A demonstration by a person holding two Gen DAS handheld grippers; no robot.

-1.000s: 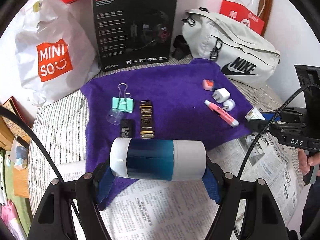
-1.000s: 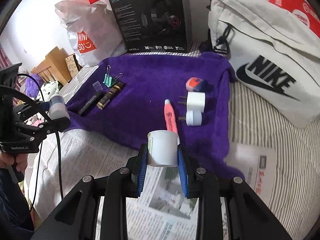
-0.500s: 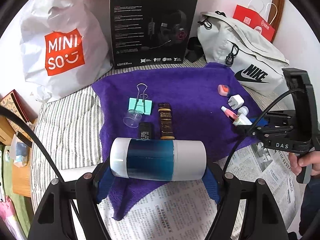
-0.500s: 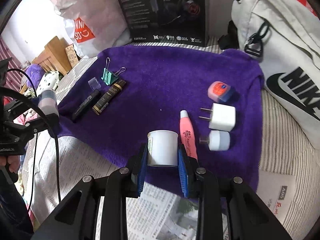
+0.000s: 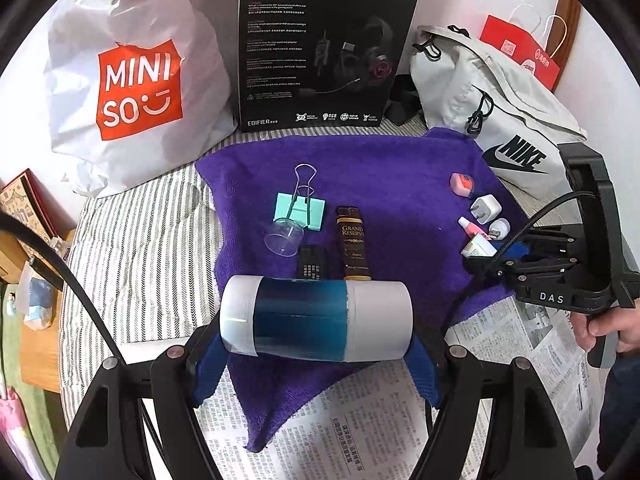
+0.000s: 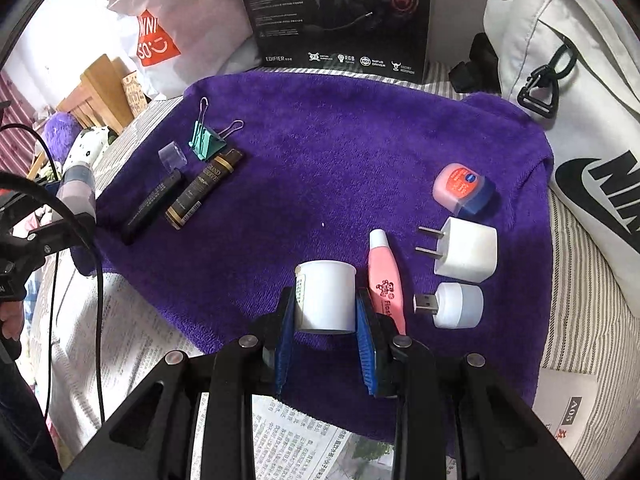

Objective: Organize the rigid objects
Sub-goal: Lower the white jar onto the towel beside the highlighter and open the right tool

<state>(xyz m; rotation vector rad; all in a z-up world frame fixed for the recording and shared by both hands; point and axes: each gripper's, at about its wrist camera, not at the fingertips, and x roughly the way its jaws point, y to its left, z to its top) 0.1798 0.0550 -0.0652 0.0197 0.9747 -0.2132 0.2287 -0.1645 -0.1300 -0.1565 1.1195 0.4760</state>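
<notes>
Left gripper clamped end to end on a blue-and-white plastic cylinder, held crosswise over the near edge of the purple fleece towel. Right gripper closed on a small white plastic tub, hanging above the towel just left of the pink tube.

Compared with a second ago: both grips unchanged. In the right wrist view, towel items now larger and closer; tub now over purple fleece, where earlier over the newspaper edge. In the left wrist view, right gripper now further in over the towel's right side, hiding most of the pink tube.

On the right of the towel: white plug adapter, white USB piece, pink-and-blue jar. On the left: teal binder clip, dark labelled tube, black stick, and a clear cap, possibly plastic.
</notes>
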